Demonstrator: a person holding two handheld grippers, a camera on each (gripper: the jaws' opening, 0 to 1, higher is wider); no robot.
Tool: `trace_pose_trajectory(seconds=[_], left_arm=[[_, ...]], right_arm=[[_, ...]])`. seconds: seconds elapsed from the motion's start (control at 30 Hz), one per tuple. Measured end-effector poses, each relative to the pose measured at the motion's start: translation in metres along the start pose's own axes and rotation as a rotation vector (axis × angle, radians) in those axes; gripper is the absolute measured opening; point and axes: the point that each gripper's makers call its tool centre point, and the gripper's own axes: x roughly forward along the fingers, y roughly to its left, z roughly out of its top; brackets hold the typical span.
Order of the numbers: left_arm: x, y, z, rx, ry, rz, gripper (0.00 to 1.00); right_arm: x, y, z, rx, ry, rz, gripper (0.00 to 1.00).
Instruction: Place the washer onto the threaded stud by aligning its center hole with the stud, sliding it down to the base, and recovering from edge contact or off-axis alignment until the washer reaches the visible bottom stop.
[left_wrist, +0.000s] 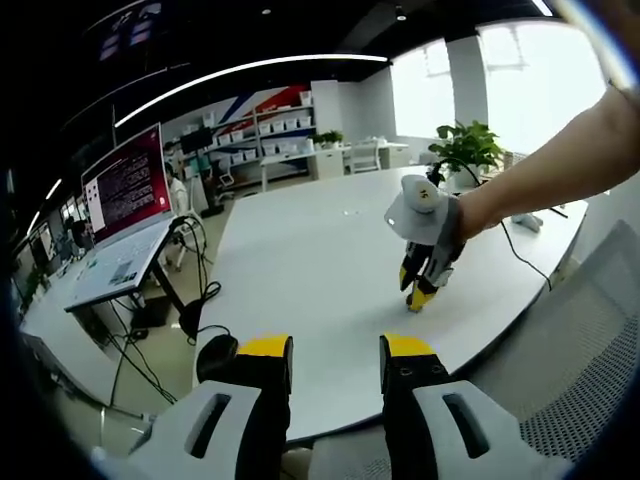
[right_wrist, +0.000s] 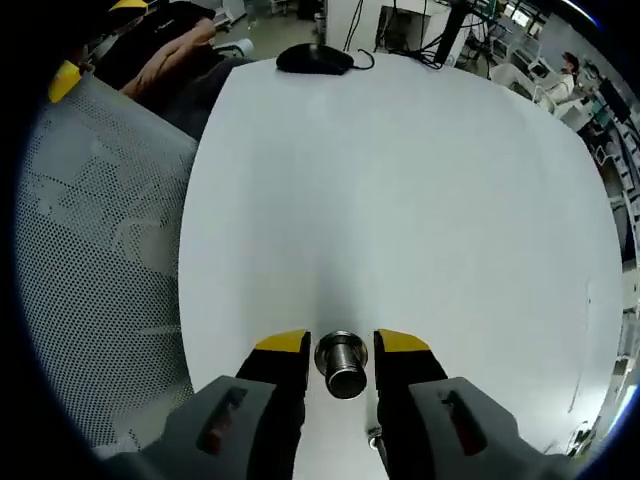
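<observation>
In the right gripper view a short metal stud (right_wrist: 342, 366), seen end-on with a hollow top, stands between my right gripper's (right_wrist: 342, 345) yellow-tipped jaws. The jaws press close on both its sides over the white table (right_wrist: 400, 200). No separate washer can be made out. In the left gripper view the right gripper (left_wrist: 418, 292) points down at the table (left_wrist: 300, 260), held by a person's hand coming from the right. My left gripper (left_wrist: 335, 350) hovers off the table's near edge, open, with nothing between its fingers.
A grey mesh chair (right_wrist: 100, 260) stands beside the table edge. A black mouse-like object (right_wrist: 315, 58) with a cable lies at the far end. A laptop (left_wrist: 125, 195) sits on a side desk, and a potted plant (left_wrist: 465, 150) stands beyond the table.
</observation>
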Motion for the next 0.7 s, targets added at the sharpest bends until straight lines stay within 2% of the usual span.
trace_pose_trajectory(seconds=[0.1,0.17,0.37,0.43,0.47,0.6,0.7], left_arm=[[0.0,-0.001,0.0,0.0,-0.001,-0.001,0.33],[-0.001,-0.001,0.0,-0.001,-0.003,-0.001,0.33],[-0.001,-0.001,0.001,-0.005,-0.013,0.0,0.33],[-0.001,-0.001,0.002,-0.007,-0.018,0.001,0.33],[-0.001,0.0,0.002,-0.009,-0.018,0.002,0.33],[-0.002,0.0,0.001,-0.017,-0.018,0.003,0.33],[-0.003,0.001,0.0,-0.034,-0.02,0.004,0.33]], right_arm=[[-0.021,0.003,0.005,0.022,-0.069,-0.021,0.32],[-0.035,-0.003,0.011,0.059,-0.132,-0.022,0.32],[-0.094,0.014,0.001,0.176,-0.296,-0.024,0.35],[-0.12,0.021,-0.009,0.233,-0.355,-0.043,0.37],[-0.123,0.021,-0.012,0.244,-0.365,-0.045,0.37],[-0.159,0.021,-0.042,0.375,-0.43,-0.128,0.37],[-0.179,0.027,-0.06,0.479,-0.505,-0.139,0.38]])
